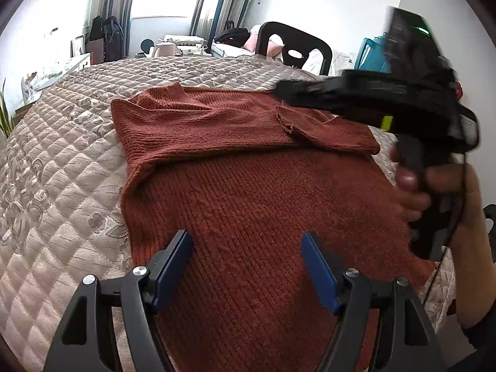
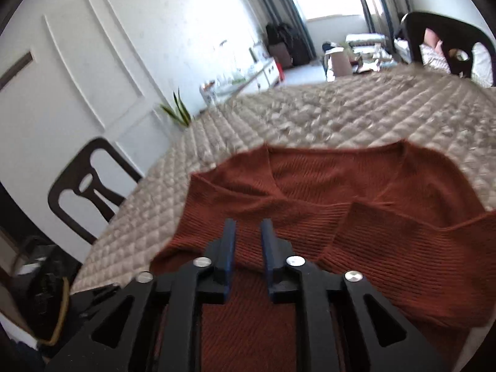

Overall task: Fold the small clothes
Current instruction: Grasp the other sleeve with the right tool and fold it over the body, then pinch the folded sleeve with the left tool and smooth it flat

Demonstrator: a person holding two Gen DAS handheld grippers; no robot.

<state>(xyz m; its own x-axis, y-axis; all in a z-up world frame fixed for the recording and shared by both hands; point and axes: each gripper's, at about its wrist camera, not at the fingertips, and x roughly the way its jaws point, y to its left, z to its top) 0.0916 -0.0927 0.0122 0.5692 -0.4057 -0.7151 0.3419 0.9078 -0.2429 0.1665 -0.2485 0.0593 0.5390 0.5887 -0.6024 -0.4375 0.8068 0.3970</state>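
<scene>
Two views are disagreeing on coverage: only the left wrist is showing the person's hand [image 1: 434, 186] gripping the right gripper [image 2: 248, 232] handle. Rust sweater [image 1: 248, 186] is lying flat on quilted bedspread [image 1: 62, 161], sleeves folded in. Left gripper [image 1: 245, 241] is hovering spread wide, empty; right gripper's jaws narrowly parted, nothing between.

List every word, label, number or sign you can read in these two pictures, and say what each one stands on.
None can be read.
Right gripper: pale markings and a yellow-green patch on its black body, too blurred to read.
Rust sweater: no label or print showing.
Quilted cover: woven pattern only, no text.
Far shelves and bags: too small to tell.
</scene>
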